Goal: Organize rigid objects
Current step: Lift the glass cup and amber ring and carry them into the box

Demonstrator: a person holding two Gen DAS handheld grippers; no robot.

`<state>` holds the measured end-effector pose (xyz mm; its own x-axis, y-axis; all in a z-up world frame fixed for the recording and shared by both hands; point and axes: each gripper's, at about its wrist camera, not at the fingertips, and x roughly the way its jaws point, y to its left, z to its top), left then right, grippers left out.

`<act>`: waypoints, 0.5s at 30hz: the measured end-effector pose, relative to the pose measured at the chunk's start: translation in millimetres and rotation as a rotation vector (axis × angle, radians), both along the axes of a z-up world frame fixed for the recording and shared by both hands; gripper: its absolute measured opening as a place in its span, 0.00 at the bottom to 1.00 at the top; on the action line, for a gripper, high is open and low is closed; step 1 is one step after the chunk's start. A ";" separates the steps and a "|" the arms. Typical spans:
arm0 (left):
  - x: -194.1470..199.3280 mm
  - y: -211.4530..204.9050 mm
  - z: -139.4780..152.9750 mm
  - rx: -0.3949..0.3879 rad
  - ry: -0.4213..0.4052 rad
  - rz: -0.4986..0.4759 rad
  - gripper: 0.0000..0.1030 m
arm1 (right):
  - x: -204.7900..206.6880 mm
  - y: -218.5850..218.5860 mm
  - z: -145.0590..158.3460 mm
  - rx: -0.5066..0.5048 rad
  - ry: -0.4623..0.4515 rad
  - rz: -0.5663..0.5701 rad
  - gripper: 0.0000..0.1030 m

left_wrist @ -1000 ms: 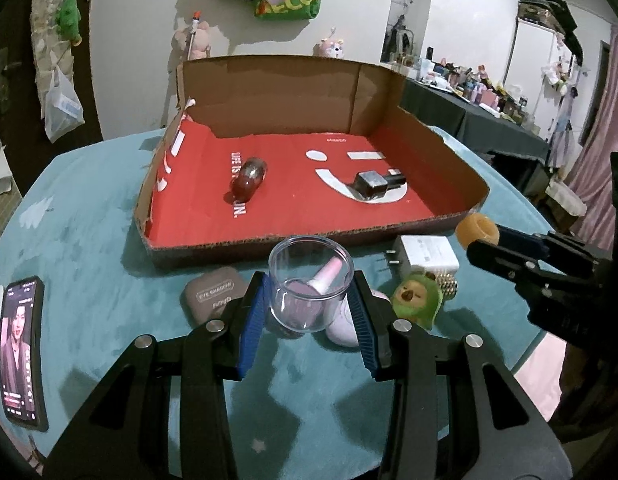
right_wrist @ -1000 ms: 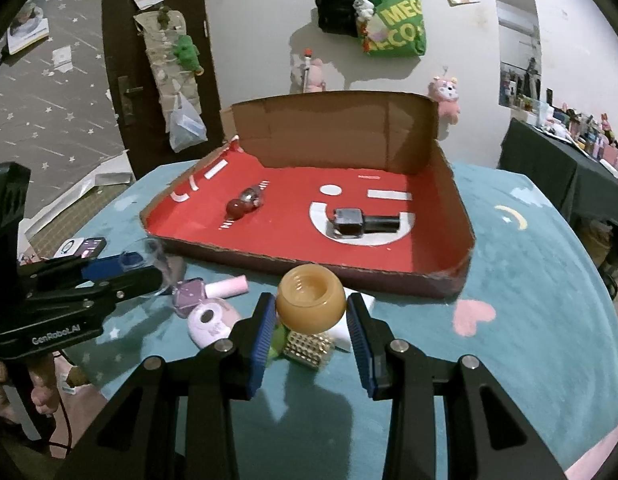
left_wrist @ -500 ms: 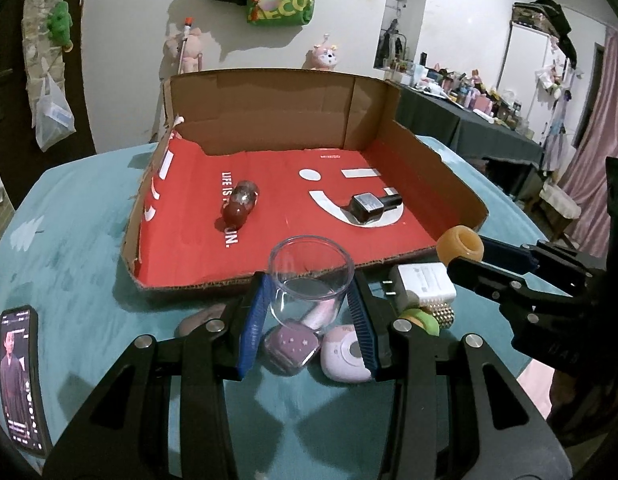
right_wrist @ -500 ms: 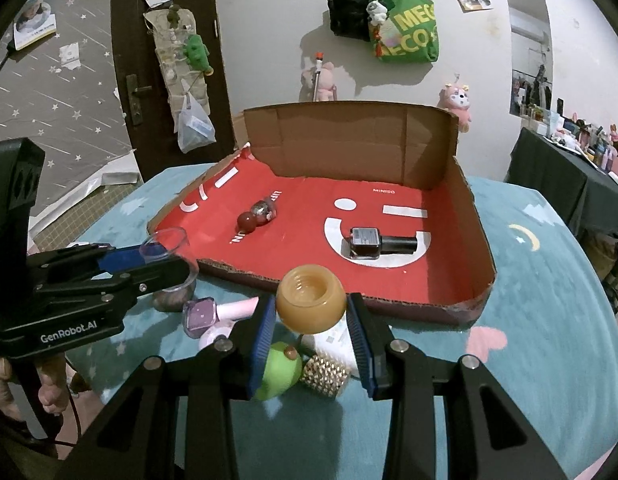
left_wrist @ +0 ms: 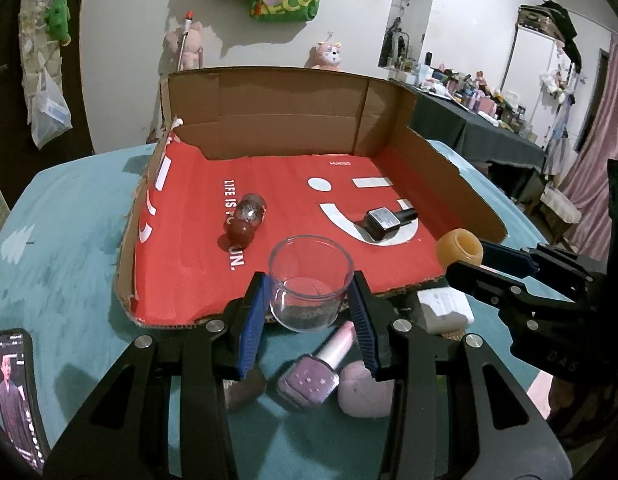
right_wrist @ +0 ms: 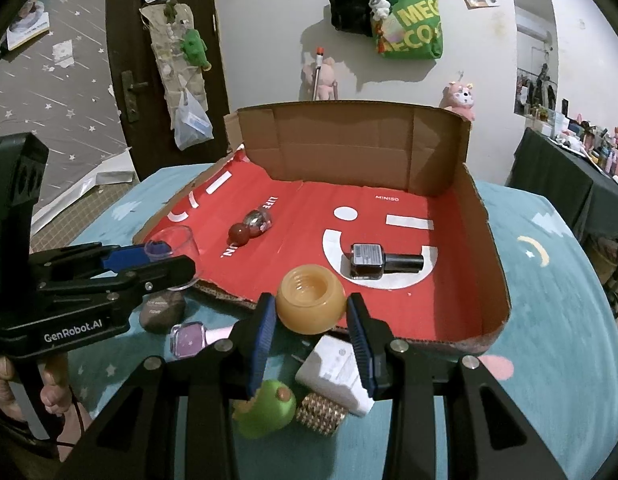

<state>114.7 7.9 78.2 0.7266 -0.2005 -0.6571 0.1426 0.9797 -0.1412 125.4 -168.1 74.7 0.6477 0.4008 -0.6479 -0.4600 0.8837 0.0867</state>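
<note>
My left gripper (left_wrist: 311, 300) is shut on a clear glass cup (left_wrist: 311, 280), held over the near edge of the red-lined cardboard box (left_wrist: 277, 120). My right gripper (right_wrist: 311, 312) is shut on a round amber jar (right_wrist: 311, 298), also at the box's near edge. From the left wrist view the amber jar (left_wrist: 459, 248) shows at the right in the other gripper. The cup (right_wrist: 173, 244) shows at the left in the right wrist view. Inside the box lie a dark red bottle (left_wrist: 247, 220) and a black nail polish bottle (left_wrist: 387, 220).
On the teal cloth in front of the box lie a purple nail polish bottle (left_wrist: 313, 376), a pink round case (left_wrist: 365, 390), a brown compact (right_wrist: 163, 310), a white charger (right_wrist: 337, 372), a green toy (right_wrist: 269, 406) and a gold studded piece (right_wrist: 321, 412). A phone (left_wrist: 15, 396) lies at the left.
Both grippers have moved forward toward the box with the cup and the jar still held. The loose items on the cloth now sit under and behind the fingertips.
</note>
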 end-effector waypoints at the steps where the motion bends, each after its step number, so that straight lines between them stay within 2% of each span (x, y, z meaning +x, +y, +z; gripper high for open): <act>1: 1.7 0.7 -0.7 -0.001 0.002 0.000 0.37 | 2.0 0.8 -0.1 -0.001 0.002 -0.001 0.38; 15: 38.1 15.6 -14.0 -0.025 0.057 0.007 0.37 | 34.4 12.6 -10.0 -0.023 0.050 0.003 0.38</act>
<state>152.7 23.5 64.2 0.6897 -0.2123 -0.6922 0.1268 0.9767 -0.1733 159.8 -155.5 64.8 0.6133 0.3873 -0.6883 -0.4582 0.8843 0.0893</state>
